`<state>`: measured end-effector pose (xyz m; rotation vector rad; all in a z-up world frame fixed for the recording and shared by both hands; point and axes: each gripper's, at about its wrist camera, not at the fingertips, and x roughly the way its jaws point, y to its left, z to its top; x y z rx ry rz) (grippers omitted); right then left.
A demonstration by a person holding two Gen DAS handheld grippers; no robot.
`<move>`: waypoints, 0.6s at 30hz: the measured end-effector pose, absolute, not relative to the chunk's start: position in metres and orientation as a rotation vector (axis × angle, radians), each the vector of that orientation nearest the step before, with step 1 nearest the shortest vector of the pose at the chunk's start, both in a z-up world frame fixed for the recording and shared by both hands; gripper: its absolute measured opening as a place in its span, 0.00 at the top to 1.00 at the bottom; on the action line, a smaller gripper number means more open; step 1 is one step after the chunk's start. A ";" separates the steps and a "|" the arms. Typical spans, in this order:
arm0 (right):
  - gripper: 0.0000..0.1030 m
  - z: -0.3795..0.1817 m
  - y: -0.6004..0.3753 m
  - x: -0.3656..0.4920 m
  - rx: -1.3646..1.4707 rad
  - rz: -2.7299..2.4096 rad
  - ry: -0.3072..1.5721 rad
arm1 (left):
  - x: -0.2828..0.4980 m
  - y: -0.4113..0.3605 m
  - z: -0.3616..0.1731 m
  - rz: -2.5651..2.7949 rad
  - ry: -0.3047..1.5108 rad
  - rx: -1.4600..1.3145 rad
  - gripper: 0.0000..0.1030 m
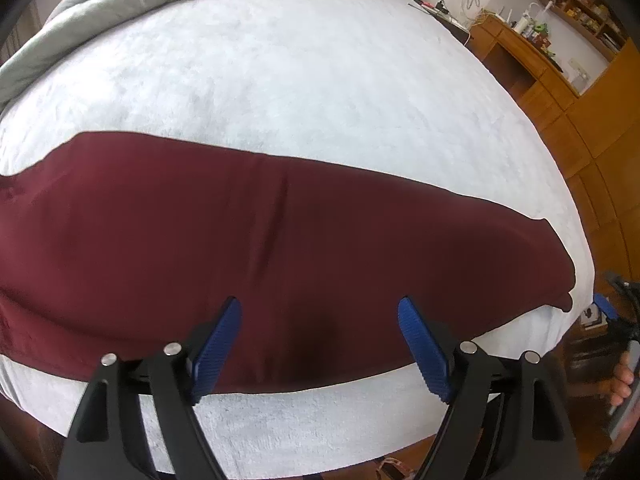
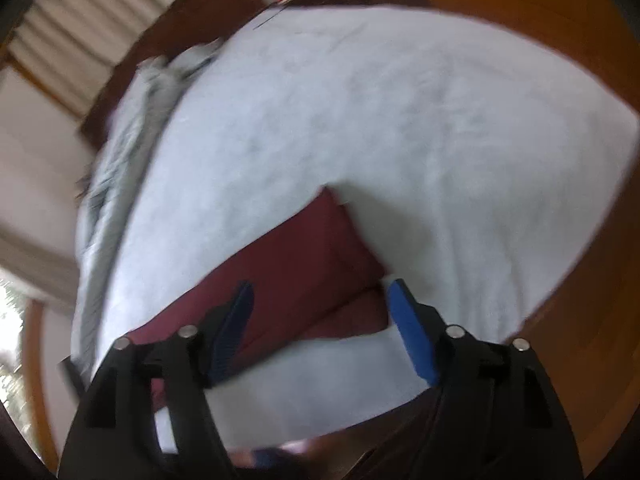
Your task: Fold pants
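Dark red pants (image 1: 248,248) lie flat across the white bed (image 1: 280,92), folded lengthwise into one long band that runs from the left edge to a leg end near the right bed edge. My left gripper (image 1: 320,312) hovers over the near edge of the pants, open, with nothing between its blue pads. In the blurred right wrist view, the leg end of the pants (image 2: 304,264) lies on the bed (image 2: 380,120). My right gripper (image 2: 320,296) is above it, open, not pinching the cloth. The right gripper's blue pad (image 1: 604,306) and a hand (image 1: 618,384) show at the far right of the left wrist view.
A rumpled grey duvet (image 1: 120,12) is bunched at the far side of the bed. Wooden shelves and a desk (image 1: 560,40) with small clutter stand at the right, on a wooden floor (image 1: 600,184). Curtains (image 2: 92,20) hang beyond the bed.
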<state>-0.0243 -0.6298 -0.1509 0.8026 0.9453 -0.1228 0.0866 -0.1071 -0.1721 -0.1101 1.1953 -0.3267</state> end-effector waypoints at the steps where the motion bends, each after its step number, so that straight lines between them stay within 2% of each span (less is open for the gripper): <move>1: 0.28 -0.154 -0.628 -0.023 0.828 -0.079 0.968 | 0.087 -0.106 -0.173 -0.325 1.200 -0.123 0.21; 6: 0.26 -0.209 -0.606 -0.009 1.061 0.015 1.143 | 0.083 -0.108 -0.173 -0.335 1.201 -0.132 0.21; 11: 0.23 -0.255 -0.616 0.004 1.249 -0.053 1.136 | 0.081 -0.109 -0.171 -0.339 1.198 -0.123 0.21; 12: 0.28 -0.257 -0.618 0.010 1.272 -0.051 1.116 | 0.081 -0.108 -0.171 -0.336 1.197 -0.129 0.20; 13: 0.43 -0.256 -0.619 0.016 1.289 -0.028 1.076 | 0.081 -0.107 -0.171 -0.334 1.197 -0.132 0.19; 14: 0.46 -0.255 -0.621 0.023 1.298 0.003 1.033 | 0.081 -0.107 -0.172 -0.332 1.197 -0.134 0.19; 16: 0.75 -0.251 -0.625 0.038 1.267 -0.010 1.022 | 0.081 -0.107 -0.174 -0.328 1.204 -0.136 0.19; 18: 0.78 -0.236 -0.626 0.049 1.224 0.053 0.967 | 0.081 -0.107 -0.176 -0.328 1.215 -0.139 0.19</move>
